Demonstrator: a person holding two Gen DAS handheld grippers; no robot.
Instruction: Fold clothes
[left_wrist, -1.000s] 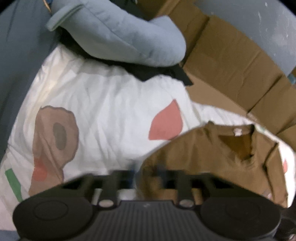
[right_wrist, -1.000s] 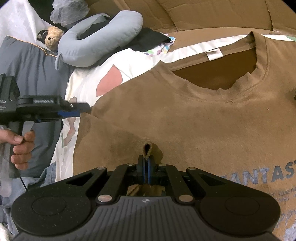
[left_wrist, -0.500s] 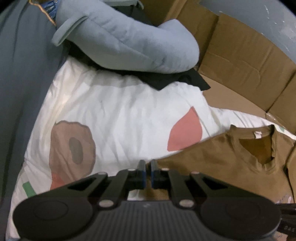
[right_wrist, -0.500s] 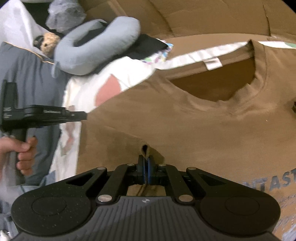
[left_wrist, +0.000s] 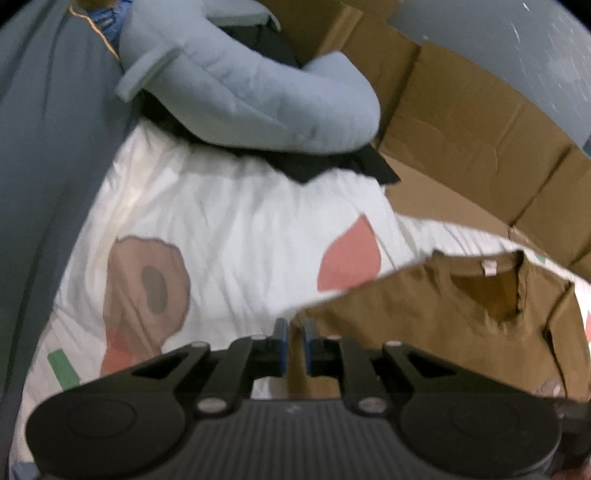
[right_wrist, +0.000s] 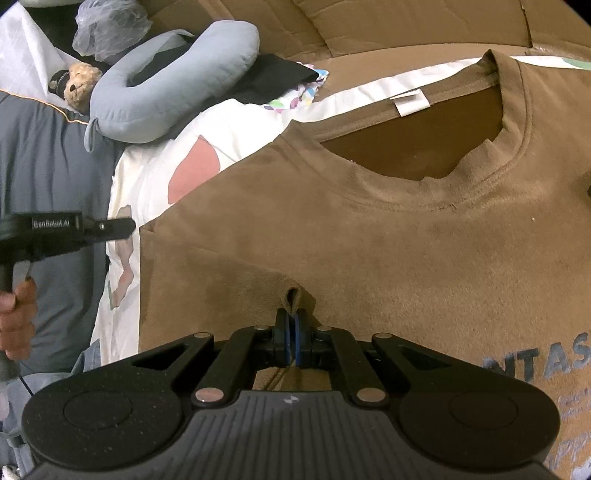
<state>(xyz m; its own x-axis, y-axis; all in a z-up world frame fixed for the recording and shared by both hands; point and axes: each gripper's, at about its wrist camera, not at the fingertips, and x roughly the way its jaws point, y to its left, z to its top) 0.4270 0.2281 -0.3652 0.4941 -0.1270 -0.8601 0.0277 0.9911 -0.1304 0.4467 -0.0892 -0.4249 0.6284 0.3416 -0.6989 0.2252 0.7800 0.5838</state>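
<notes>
Brown T-shirt (right_wrist: 369, 229) lies flat on the patterned sheet (left_wrist: 240, 236). Right gripper (right_wrist: 294, 332) pinches a fabric tuck; left gripper (left_wrist: 294, 343), jaws parting, straddles the sleeve edge. That edge could slip free, spoiling the fold.

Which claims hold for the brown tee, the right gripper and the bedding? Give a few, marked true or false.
1. The right gripper is shut on a pinched fold of the brown cotton T-shirt. True.
2. The T-shirt's white neck label is hidden. False: the label shows inside the collar.
3. The grey-blue curved pillow lies on the T-shirt. False: it lies apart from it, beyond the white patterned sheet.
4. A small tan teddy bear sits beside the pillow. True.
</notes>
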